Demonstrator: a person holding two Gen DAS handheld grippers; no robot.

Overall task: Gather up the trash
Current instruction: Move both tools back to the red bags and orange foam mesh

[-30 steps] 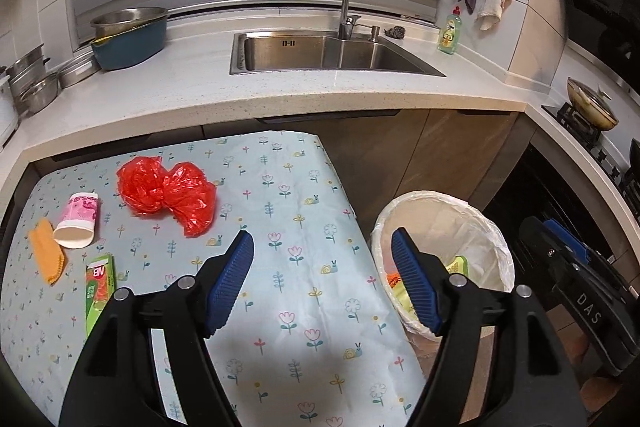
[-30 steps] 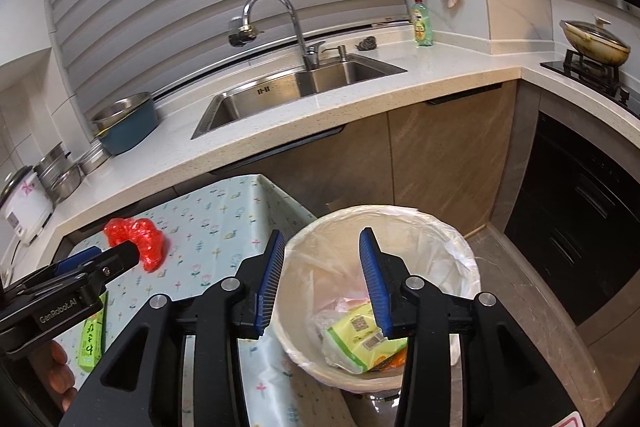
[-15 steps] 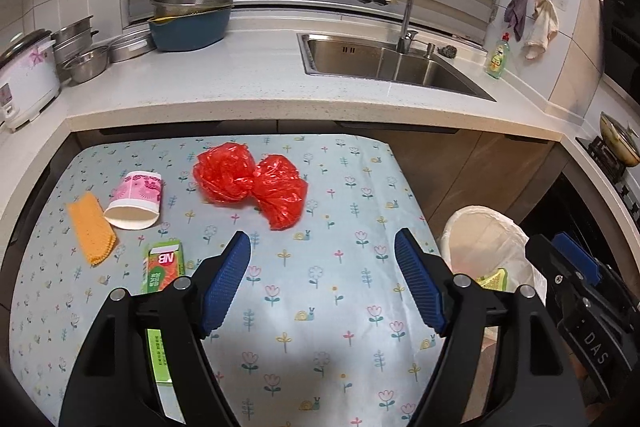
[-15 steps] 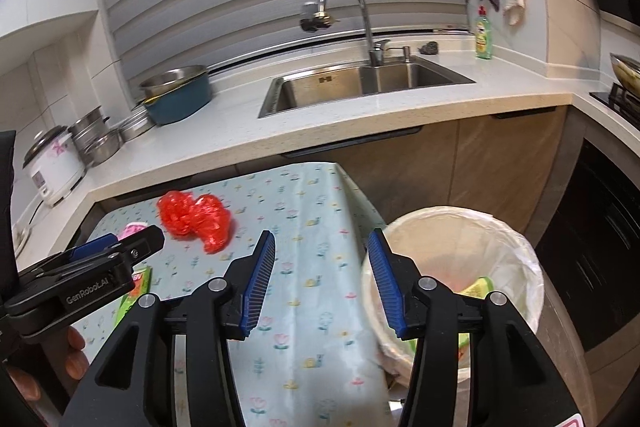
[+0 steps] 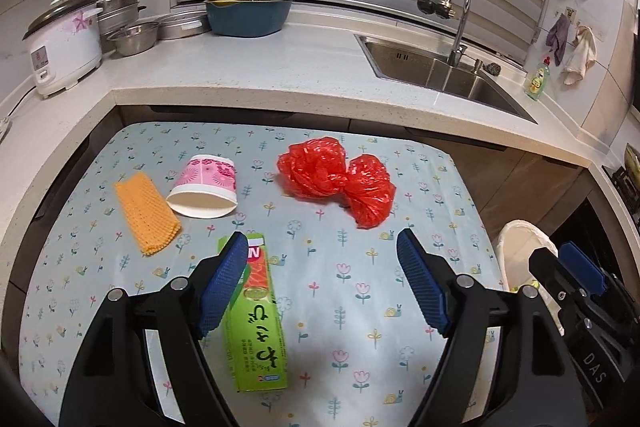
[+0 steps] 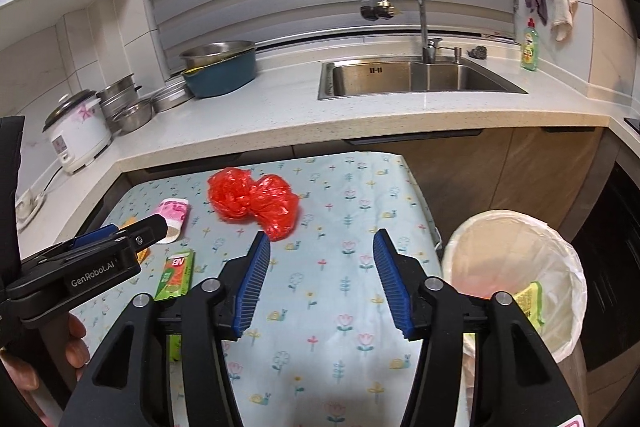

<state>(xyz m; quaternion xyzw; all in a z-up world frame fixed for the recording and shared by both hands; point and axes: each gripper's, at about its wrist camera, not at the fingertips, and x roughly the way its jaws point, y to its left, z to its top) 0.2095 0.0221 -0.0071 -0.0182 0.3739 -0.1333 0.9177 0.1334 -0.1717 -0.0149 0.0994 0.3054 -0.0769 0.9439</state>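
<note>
Left gripper (image 5: 322,279) is hovering above the near part of the flower-print table cover (image 5: 360,307), jaws wide and opening, nothing between the pads; the green carton (image 5: 256,315) is lying flat on the cover below, its far end passing under the left pad in the left wrist view. Right gripper (image 6: 320,281) is hovering over the right half of the same cover, jaws standing at a middling gap and opening, also with nothing between them. In the right wrist view a person's hand (image 6: 52,359) is gripping the handle of the left tool at lower left. Just right of the table edge the bin (image 6: 516,283) with its white liner is standing on the floor; a yellow-green packet (image 6: 530,303) is lying inside, and something orange-red beside it is showing, too hidden by the right finger to identify. Further out on the cover, the orange mesh cloth (image 5: 146,211) is lying at left, and the pink paper cup (image 5: 204,187) is lying on its side just beside it, mouth toward the camera, the two possibly touching at the rim. Right of the cup, apart from it, the crumpled red plastic bag (image 5: 336,179) is sitting near the far middle of the cover. Beyond the table, the white countertop (image 5: 280,67) is carrying a rice cooker (image 5: 64,43), stacked steel bowls (image 5: 132,35), a blue basin (image 5: 250,13) and the sink (image 5: 440,71) with its tap.
</note>
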